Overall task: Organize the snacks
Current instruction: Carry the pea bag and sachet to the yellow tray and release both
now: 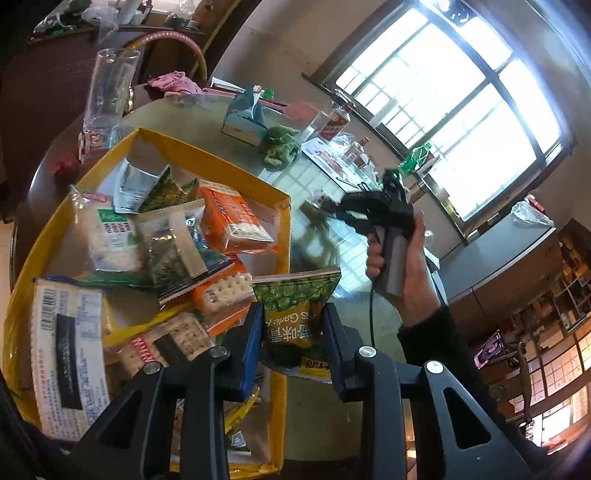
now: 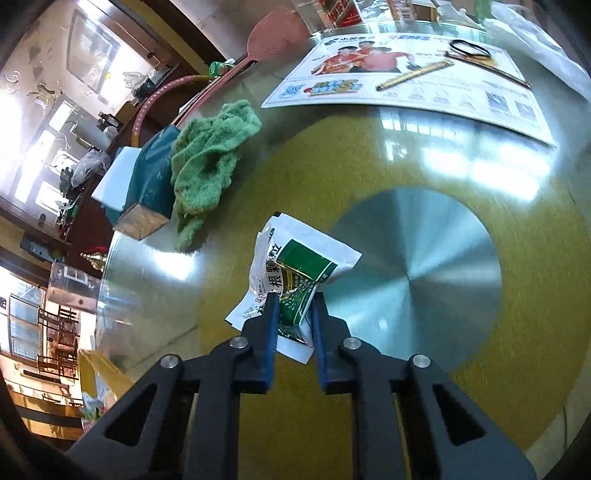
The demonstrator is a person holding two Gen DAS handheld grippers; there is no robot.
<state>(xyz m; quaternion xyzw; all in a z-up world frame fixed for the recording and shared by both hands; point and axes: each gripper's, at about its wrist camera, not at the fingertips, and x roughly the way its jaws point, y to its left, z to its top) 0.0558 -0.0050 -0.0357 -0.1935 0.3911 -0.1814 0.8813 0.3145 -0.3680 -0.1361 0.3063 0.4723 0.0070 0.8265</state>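
My left gripper [image 1: 293, 314] is shut on a green and yellow garlic-pea snack bag [image 1: 295, 306], held above the right wall of a yellow box [image 1: 282, 206]. The box holds several snack packs: orange cracker packs [image 1: 232, 218], a white cracker pack [image 1: 70, 354], green packets. My right gripper [image 2: 295, 299] is shut on a crumpled white and green sachet [image 2: 295, 262], held above the round glass table [image 2: 406, 155]. The right gripper also shows in the left wrist view [image 1: 328, 206], in a hand, to the right of the box.
On the table: a green cloth [image 2: 207, 162], a teal tissue box [image 2: 147, 188], a printed sheet [image 2: 406, 74] with a pencil and a hair band, a red fly swatter [image 2: 273, 33], bottles [image 1: 334, 120]. A tall glass [image 1: 109, 88] stands behind the box. A steel disc [image 2: 413, 273] sits under the glass.
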